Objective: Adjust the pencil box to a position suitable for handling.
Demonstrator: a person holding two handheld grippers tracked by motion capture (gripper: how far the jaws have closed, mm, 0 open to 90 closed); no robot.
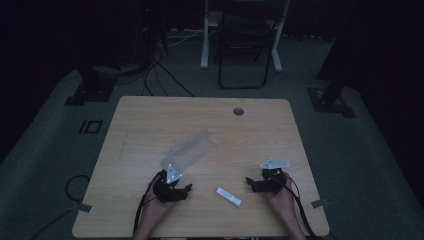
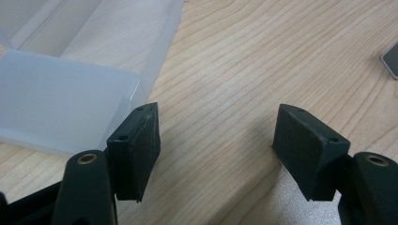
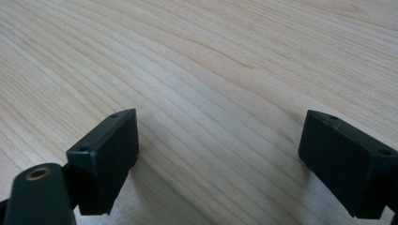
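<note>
1. Where the dim room lets it show, the tabletop (image 1: 150,120) is a rounded-corner rectangle of pale wood-grain laminate, with a small round grommet hole (image 1: 238,111) near its far edge.
2. A clear plastic box (image 1: 188,151), translucent and frosted, lies left of centre; its long axis runs diagonally from the near left to the far right. In the left gripper view its matte walls and flat panel are cut off by the top and left edges, so its full form is hard to make out.
3. The left hand-held gripper (image 1: 186,189), black with a grey three-cornered plate, sits just near of the box's near end. Its jaws stand wide apart with bare wood between them, one pad just beside the box wall.
4. The right hand-held gripper (image 1: 249,182) rests well apart on the right, jaws spread and holding nothing.
5. A small white oblong piece (image 1: 229,197) lies between the two grippers, its long axis slanting from far left to near right; its detail is too faint to read.
</note>
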